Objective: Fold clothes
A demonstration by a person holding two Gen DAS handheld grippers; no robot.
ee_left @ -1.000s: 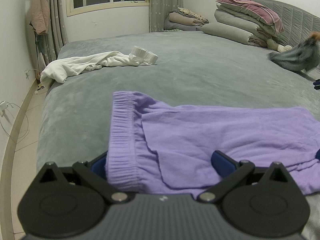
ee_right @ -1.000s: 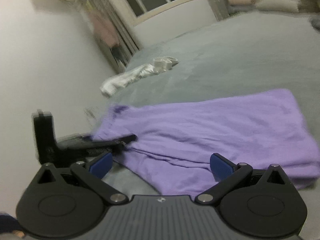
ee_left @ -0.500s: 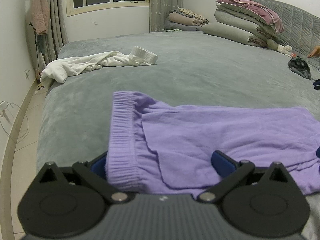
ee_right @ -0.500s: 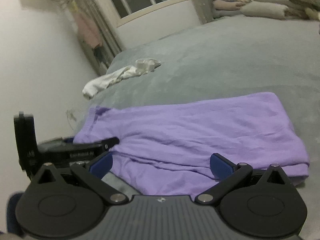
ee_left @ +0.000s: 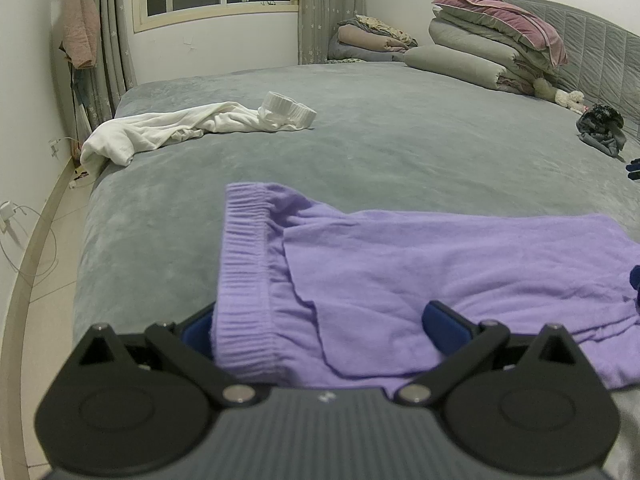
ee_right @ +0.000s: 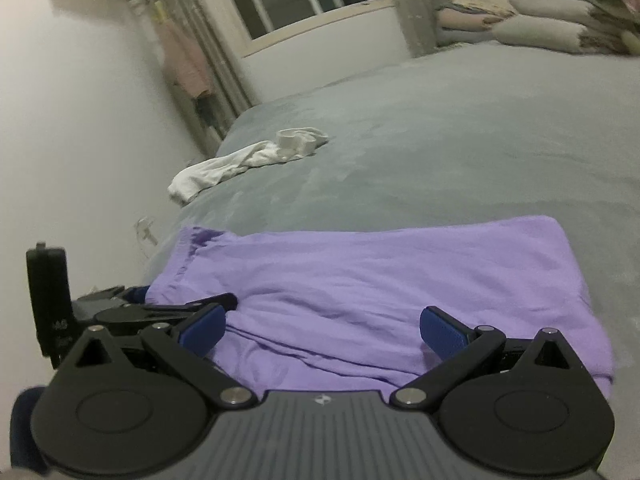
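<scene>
The left tool (ee_left: 320,324) sits low and level, its two blue-padded fingers (ee_left: 442,322) spread wide apart, the left pad partly hidden. The right tool (ee_right: 322,330) is likewise low, tilted a little, with both blue pads (ee_right: 442,332) splayed wide and nothing pinched between them. In the right wrist view the left tool (ee_right: 132,308) shows as a black body just to the left, close beside the right one.

My left gripper (ee_left: 320,322) matt black plastic w/ shiny metal pivot pins, blue pads (ee_left: 444,322) finely textured, purple pants (ee_left: 420,272) soft knit cloth, ribbed waistband (ee_left: 244,272), bed cover (ee_left: 400,140) grey plush, velvety nap, white garment (ee_left: 168,130) thin crumpled cloth
</scene>
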